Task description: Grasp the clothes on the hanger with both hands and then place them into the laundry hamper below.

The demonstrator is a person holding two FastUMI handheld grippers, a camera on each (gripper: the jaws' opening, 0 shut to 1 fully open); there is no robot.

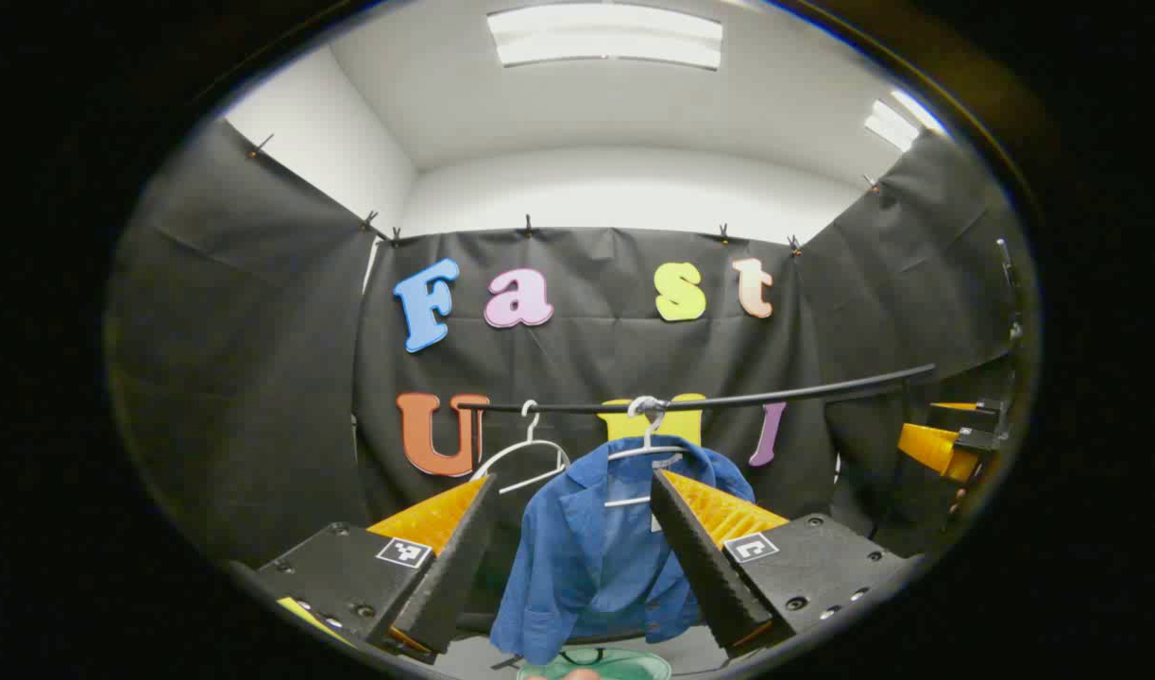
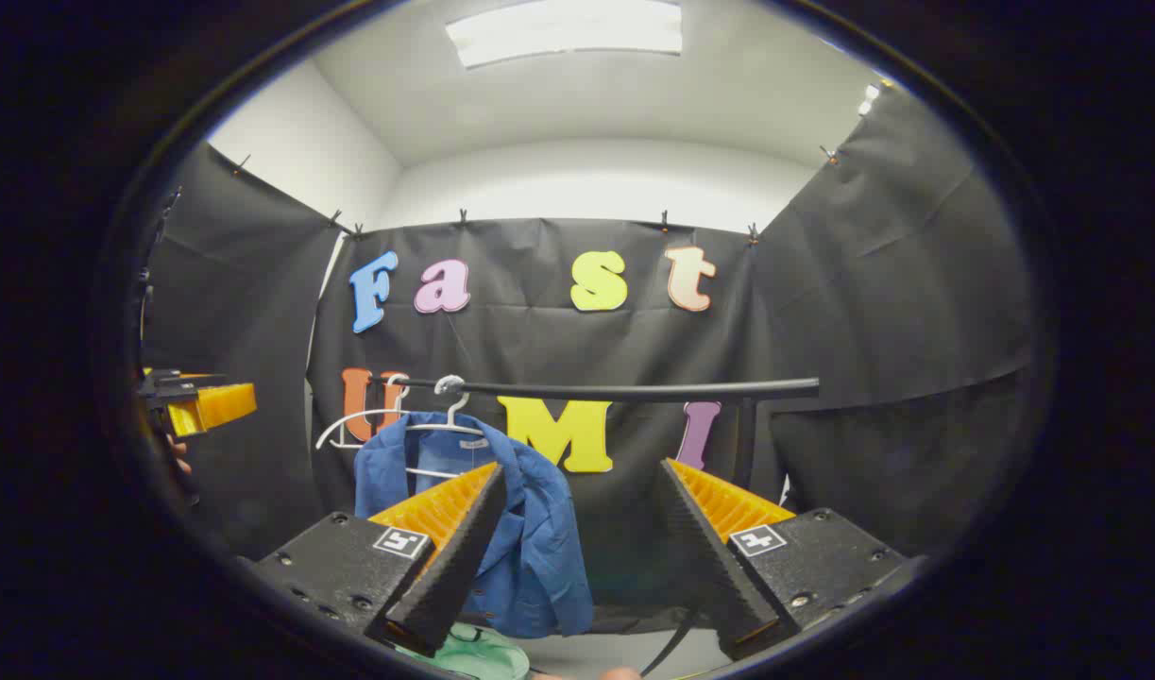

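In the left gripper view, the left gripper (image 1: 572, 557) is spread wide, its two fingers well apart and holding nothing. Between them, farther off, hangs the blue shirt (image 1: 596, 557) on a white hanger (image 1: 645, 444), whose hook sits over a black rail (image 1: 728, 399) running across the booth. The gripper is short of the shirt and touches neither cloth nor hanger. A second, bare white hanger (image 1: 525, 455) hangs just beside the first on the same rail. Below the shirt's hem, at the bottom edge of the view, shows the green rim of the laundry hamper (image 1: 615, 663).

At the far right of that view the right gripper (image 1: 955, 439) appears, well apart from the shirt; how wide it stands cannot be told from there.

In the right gripper view, the right gripper (image 2: 577, 557) is likewise wide open and empty. The blue shirt (image 2: 539, 557) hangs to the left of centre, partly behind the near finger, with the gripper not touching it. The hamper (image 2: 478, 654) shows green beneath the shirt. The rail (image 2: 634, 388) carries both hangers at its left end. The left gripper (image 2: 204, 404) shows at the far left edge of this view, away from the shirt.
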